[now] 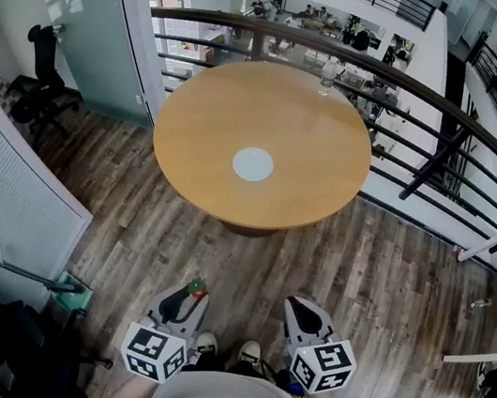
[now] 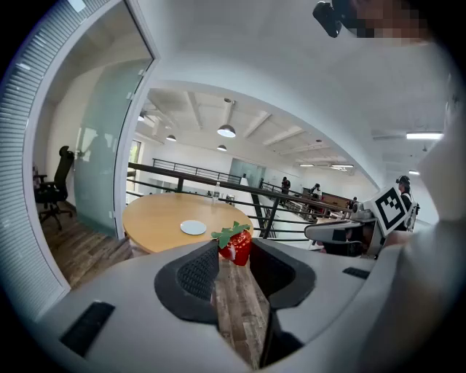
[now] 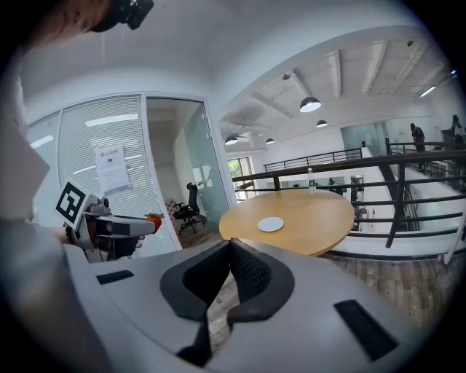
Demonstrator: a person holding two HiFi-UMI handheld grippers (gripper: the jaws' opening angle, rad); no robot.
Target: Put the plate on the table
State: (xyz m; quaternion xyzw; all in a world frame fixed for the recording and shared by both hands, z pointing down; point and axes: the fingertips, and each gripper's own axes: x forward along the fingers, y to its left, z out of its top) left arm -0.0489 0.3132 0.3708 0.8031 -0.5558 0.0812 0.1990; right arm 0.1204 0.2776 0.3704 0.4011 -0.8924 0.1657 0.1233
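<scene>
Plate [image 1: 253,164]: lies flat at the middle of the table [image 1: 194,127], with nothing touching it.
Progress: as things lie, the plate is already on the table, so nothing of the task seems left; neither gripper is near it.
Plate make: small, round, shallow, pale grey-white, with a smooth matt face.
Table make: round top in light wood tone, smooth, on a dark foot under its centre; a clear bottle [image 1: 328,74] stands at its far edge.
Left gripper [image 1: 192,296]: well short of the table's near edge, jaws pinching a strawberry [image 2: 235,245], glossy red with green leaves, probably a toy.
Right gripper [image 1: 300,312]: also short of the table's near edge, ribbed dark pads pressed together, nothing between.
Floor [image 1: 384,294]: grey-brown wood planks around the table.
Railing [image 1: 454,115]: dark metal, curving behind the table's far side.
</scene>
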